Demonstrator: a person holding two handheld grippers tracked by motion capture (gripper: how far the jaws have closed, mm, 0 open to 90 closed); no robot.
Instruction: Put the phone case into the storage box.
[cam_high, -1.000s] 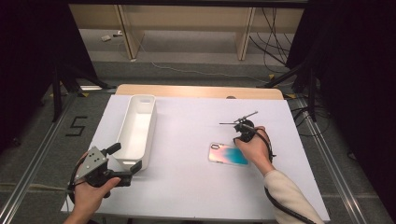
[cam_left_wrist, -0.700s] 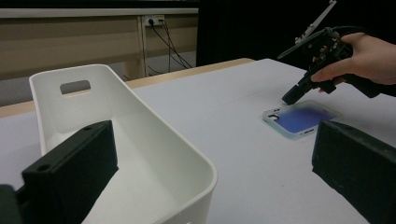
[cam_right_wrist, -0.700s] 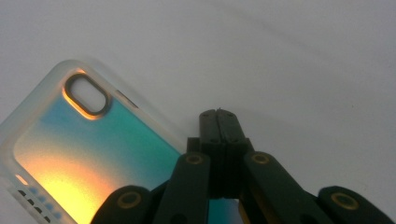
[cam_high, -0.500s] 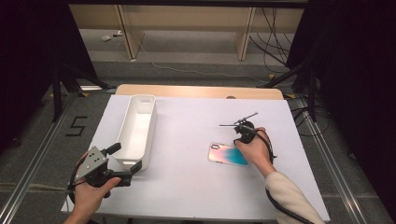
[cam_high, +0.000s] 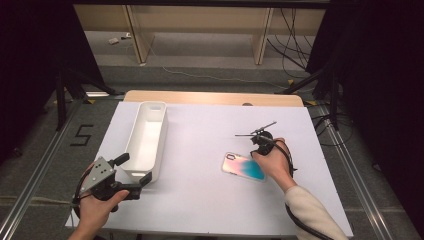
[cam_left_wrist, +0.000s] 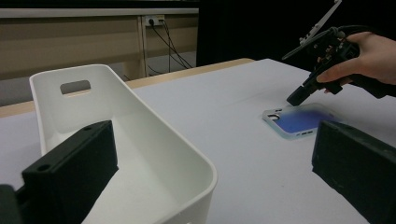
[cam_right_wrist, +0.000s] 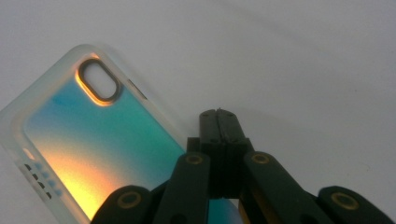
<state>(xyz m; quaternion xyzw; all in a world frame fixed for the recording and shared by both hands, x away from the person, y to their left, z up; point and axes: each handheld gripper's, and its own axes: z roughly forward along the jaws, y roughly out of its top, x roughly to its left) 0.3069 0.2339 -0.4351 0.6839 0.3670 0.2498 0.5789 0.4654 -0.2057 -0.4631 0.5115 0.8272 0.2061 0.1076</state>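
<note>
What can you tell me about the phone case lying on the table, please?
The phone case is a clear-rimmed, iridescent shell, teal shading to orange, with an oval camera cutout and small holes at one end. It lies flat on the white table, right of the white bin. The right tongs, shut, rest at its long edge.

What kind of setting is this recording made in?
Probably a lab or recording studio rather than a home: a white-covered table ringed by black curtains, loose cables on the floor behind it, and a taped number 5 beside it.
</note>
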